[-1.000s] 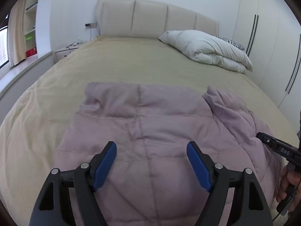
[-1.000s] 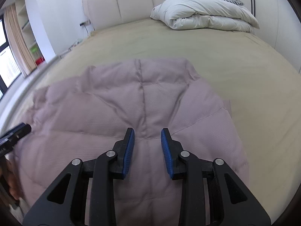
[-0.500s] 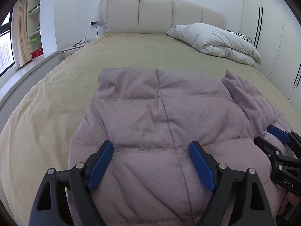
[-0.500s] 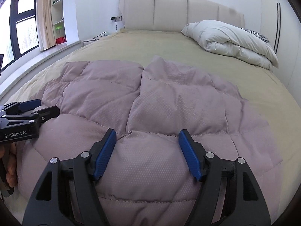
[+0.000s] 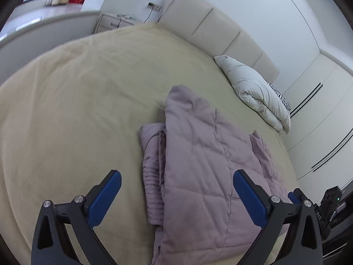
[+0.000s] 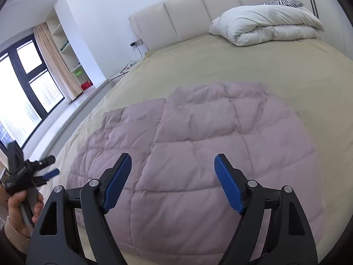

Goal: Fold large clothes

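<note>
Right wrist view: the mauve quilted garment [image 6: 198, 154] is seen spread on the near part of the bed [image 6: 242, 66], folded over itself, with one flap overlapping the rest along a seam that runs away from the camera. In the left wrist view the same garment [image 5: 198, 176] is shown from its left edge, where the stacked layers and a ribbed cuff can be made out.

The right gripper [image 6: 173, 181] is held just above the near part of the fabric; its jaws are opening, nothing is pinched between them, and the padding is only seen through the gap. The left gripper [image 5: 176, 196] is held beside the left edge, half over bare bedspread; its jaws are opening too, standing very wide, with nothing clamped. In the right wrist view it is seen at lower left, carried by a hand [image 6: 24, 207].

A folded white duvet [image 6: 264, 24] lies well apart at the headboard [image 6: 198, 6].

The fold is judged to be loose. Puffy padding can spring back once released, so the upper flap may slide or lift. If only the top layer is taken at the next grasp, the stack could be dragged out of line.
</note>
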{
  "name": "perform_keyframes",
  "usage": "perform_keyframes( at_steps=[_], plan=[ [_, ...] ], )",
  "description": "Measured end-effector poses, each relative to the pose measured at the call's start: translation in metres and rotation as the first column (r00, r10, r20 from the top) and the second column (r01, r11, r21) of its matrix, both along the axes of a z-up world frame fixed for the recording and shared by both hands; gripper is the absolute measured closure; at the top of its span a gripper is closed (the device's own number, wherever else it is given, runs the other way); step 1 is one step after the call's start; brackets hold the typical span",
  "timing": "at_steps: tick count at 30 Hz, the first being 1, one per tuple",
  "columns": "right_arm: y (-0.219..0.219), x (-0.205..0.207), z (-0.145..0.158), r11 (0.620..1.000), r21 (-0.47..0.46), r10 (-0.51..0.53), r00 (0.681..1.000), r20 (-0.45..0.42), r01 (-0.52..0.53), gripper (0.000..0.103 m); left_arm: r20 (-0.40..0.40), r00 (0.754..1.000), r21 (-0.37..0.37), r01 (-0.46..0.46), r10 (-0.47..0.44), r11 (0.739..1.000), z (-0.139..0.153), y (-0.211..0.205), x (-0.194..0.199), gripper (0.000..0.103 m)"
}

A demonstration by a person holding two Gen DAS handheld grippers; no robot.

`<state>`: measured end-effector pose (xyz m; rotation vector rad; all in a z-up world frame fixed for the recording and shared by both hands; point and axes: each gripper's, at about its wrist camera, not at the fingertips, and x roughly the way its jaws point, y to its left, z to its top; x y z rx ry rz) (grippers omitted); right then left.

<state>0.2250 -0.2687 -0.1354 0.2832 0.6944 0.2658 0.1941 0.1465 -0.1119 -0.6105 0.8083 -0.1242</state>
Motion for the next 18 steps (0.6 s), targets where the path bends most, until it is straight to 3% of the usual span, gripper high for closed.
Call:
perform_keyframes(
  at_steps=[5,9,15,18],
  plan=[
    [-0.061,-0.017,0.005,0.994,0.096,-0.052,0.998,-0.037,0.055,0.025,-0.096,0.993,-0.167,0.049,-0.066,0.985,-0.03,0.012,0.019,0.0],
    [-0.115,-0.022,0.001,0.982,0.159,-0.096,0.993,-0.073,0.107,0.025,-0.166,0.978,-0.308,0.071,-0.127,0.949,-0.057,0.013,0.041,0.0],
    [-0.185,-0.014,-0.029,0.945,0.279,-0.124,0.978,-0.17,0.169,0.025,-0.196,0.968,-0.374,0.073,-0.156,0.924,-0.075,0.017,0.059,0.0],
    [-0.209,-0.005,-0.05,0.916,0.367,-0.089,0.974,-0.207,0.161,0.025,-0.186,0.966,-0.407,0.091,-0.18,0.909,-0.075,0.016,0.064,0.003]
  ],
)
